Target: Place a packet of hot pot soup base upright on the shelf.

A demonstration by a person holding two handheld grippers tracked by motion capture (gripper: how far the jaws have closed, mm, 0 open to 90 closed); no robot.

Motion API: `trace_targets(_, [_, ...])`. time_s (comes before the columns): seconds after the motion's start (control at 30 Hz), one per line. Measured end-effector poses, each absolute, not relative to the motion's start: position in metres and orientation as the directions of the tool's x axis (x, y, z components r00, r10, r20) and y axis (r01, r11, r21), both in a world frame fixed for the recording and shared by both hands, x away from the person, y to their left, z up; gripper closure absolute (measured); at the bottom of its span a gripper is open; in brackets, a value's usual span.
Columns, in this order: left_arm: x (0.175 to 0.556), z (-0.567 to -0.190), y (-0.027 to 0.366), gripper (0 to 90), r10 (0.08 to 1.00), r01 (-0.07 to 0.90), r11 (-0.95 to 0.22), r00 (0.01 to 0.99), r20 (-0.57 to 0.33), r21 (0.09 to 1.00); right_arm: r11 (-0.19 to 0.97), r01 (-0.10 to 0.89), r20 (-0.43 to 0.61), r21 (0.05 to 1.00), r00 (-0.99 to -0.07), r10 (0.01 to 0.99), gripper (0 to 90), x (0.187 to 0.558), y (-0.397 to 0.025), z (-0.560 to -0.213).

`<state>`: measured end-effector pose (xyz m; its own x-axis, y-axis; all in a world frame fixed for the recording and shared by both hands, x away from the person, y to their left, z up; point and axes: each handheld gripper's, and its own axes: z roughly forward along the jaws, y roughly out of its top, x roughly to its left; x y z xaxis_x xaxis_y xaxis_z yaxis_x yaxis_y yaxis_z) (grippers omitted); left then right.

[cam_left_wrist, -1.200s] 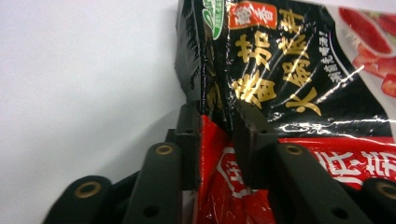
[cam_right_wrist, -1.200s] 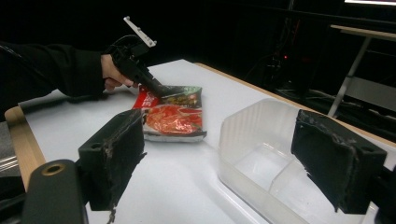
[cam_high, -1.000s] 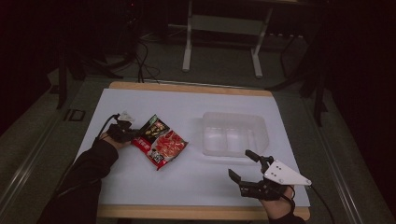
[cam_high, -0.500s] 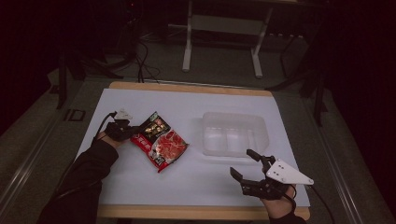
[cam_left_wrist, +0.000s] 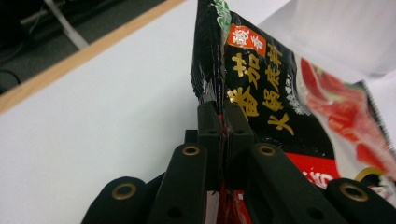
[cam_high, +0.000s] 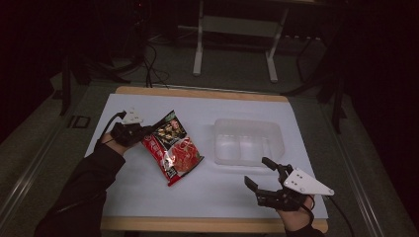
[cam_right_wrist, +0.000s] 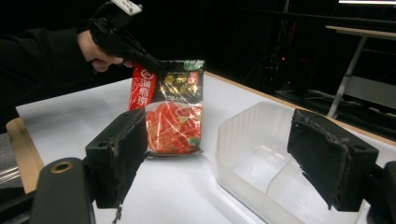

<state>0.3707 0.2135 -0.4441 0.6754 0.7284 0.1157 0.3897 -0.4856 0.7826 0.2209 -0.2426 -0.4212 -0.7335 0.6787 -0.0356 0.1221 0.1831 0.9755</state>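
Two black jaws of the left gripper [cam_high: 143, 134] are pressed together on the upper edge of a sauce packet [cam_high: 172, 147], the crimped seal pinched between them, as the left gripper view shows close up [cam_left_wrist: 223, 128]. From that grip the packet [cam_left_wrist: 299, 107] extends away from the gripper, toward the middle of the white table [cam_high: 207, 111]; in the right gripper view it stands nearly upright, top edge held in the jaws and bottom edge touching or just above the tabletop, I cannot tell which. It is a flat, glossy plastic pouch [cam_right_wrist: 170, 109], black across the top, red along one side and lower down, with a picture of red tomato pieces and a small green patch at one top corner. Large yellow Chinese characters run across the black band, reading 番茄火锅底料, and a small red square beside them holds white characters; white characters also run down the red strip, too blurred to read fully. On the far side of the packet from the left gripper lies a clear plastic tray [cam_high: 249, 143] with two compartments, near the packet but apart from it. Just on the person's side of that tray the right gripper [cam_high: 262, 173] hovers with its jaws spread wide, holding nothing, aimed between packet and tray [cam_right_wrist: 261, 154].
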Motion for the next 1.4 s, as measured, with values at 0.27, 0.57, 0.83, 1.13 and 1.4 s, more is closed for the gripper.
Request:
trace_targets(0.27, [0.355, -0.417, 0.196, 88.3, 0.697, 0.279, -0.502, 0.691, 0.192, 0.819, 0.174, 0.124, -0.030, 0.977, -0.728, 0.685, 20.0, 0.221, -0.246, -0.420])
trace_targets(0.57, [0.341, -0.375, 0.191, 88.2, 0.689, 0.155, -0.504, 0.666, 0.287, 0.850, 0.167, 0.134, -0.018, 0.977, -0.726, 0.688, 21.6, 0.223, -0.247, -0.419])
trace_targets(0.83, [0.330, -0.342, 0.189, 88.1, 0.662, 0.077, -0.492, 0.681, 0.315, 0.867, 0.155, 0.142, -0.003, 0.978, -0.728, 0.685, 21.6, 0.228, -0.250, -0.414])
trace_targets(1.13, [0.312, -0.325, 0.172, 88.1, 0.587, 0.019, -0.491, 0.746, 0.314, 0.871, 0.126, 0.123, 0.008, 0.984, -0.748, 0.664, 22.0, 0.240, -0.254, -0.387])
trace_targets(1.4, [0.292, -0.318, 0.142, 88.1, 0.448, -0.053, -0.506, 0.837, 0.315, 0.861, 0.119, 0.137, 0.032, 0.983, -0.776, 0.630, 22.3, 0.256, -0.244, -0.366])
